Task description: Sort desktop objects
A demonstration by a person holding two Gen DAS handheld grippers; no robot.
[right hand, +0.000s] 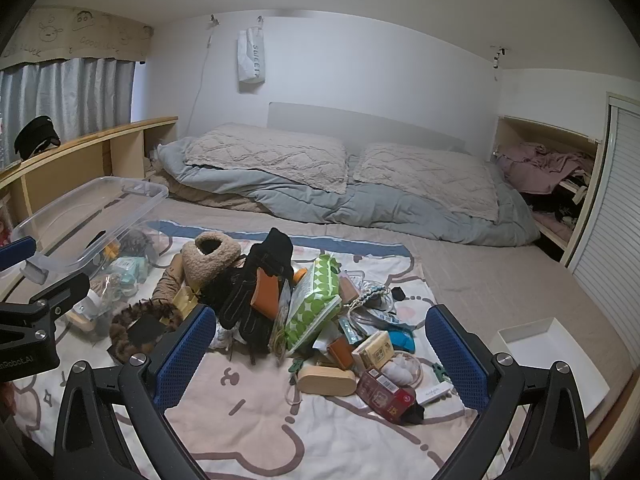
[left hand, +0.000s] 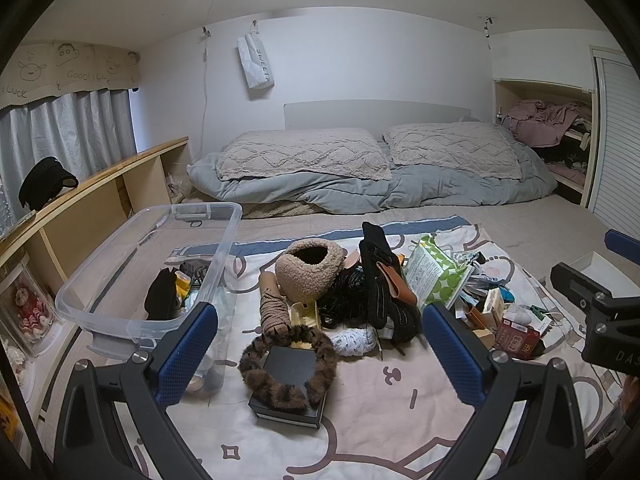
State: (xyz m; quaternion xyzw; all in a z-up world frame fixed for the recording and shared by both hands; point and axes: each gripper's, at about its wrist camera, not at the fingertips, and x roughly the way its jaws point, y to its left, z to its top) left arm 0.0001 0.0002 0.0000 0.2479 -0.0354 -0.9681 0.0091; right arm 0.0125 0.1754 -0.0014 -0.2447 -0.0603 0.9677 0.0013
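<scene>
A pile of small objects lies on a patterned cloth (left hand: 380, 420) on the bed. It holds a fuzzy beige bag (left hand: 308, 270), black gloves (left hand: 380, 280), a green dotted pack (left hand: 436, 276), a brown furry headband (left hand: 288, 364) on a black box (left hand: 286, 404), and a red box (right hand: 384, 394). A clear plastic bin (left hand: 148, 276) with several items stands at the left. My left gripper (left hand: 320, 352) is open and empty above the headband. My right gripper (right hand: 320, 356) is open and empty above the wooden case (right hand: 326, 380).
A white tray (right hand: 556, 356) sits at the bed's right edge. Pillows (left hand: 304, 158) and a grey duvet lie at the far end. A wooden shelf (left hand: 100, 196) runs along the left, with a black cap on it.
</scene>
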